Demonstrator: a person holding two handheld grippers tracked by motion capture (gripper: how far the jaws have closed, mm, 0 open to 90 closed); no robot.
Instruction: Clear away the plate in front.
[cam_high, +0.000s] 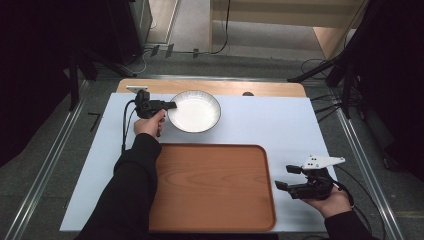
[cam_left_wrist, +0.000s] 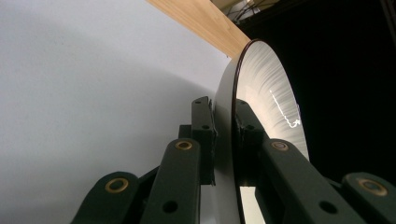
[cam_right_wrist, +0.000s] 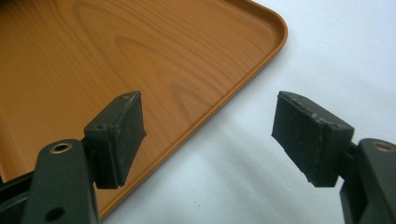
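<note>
A white bowl with a dark rim (cam_high: 195, 111) sits at the back of the white mat. My left gripper (cam_high: 172, 105) is shut on its left rim. In the left gripper view the bowl (cam_left_wrist: 268, 93) stands edge-on, and the jaws of my left gripper (cam_left_wrist: 223, 126) pinch the rim from both sides. A brown wooden tray (cam_high: 210, 185) lies empty at the front middle. My right gripper (cam_high: 283, 176) hovers just right of the tray, open. In the right gripper view the tray (cam_right_wrist: 93, 56) shows its rounded corner, and nothing is between the jaws of my right gripper (cam_right_wrist: 210, 135).
A white mat (cam_high: 280, 125) covers the table, and a strip of bare wood (cam_high: 270, 89) shows along its far edge. Metal rails run down both sides of the table. Cables and dark stands lie on the floor beyond.
</note>
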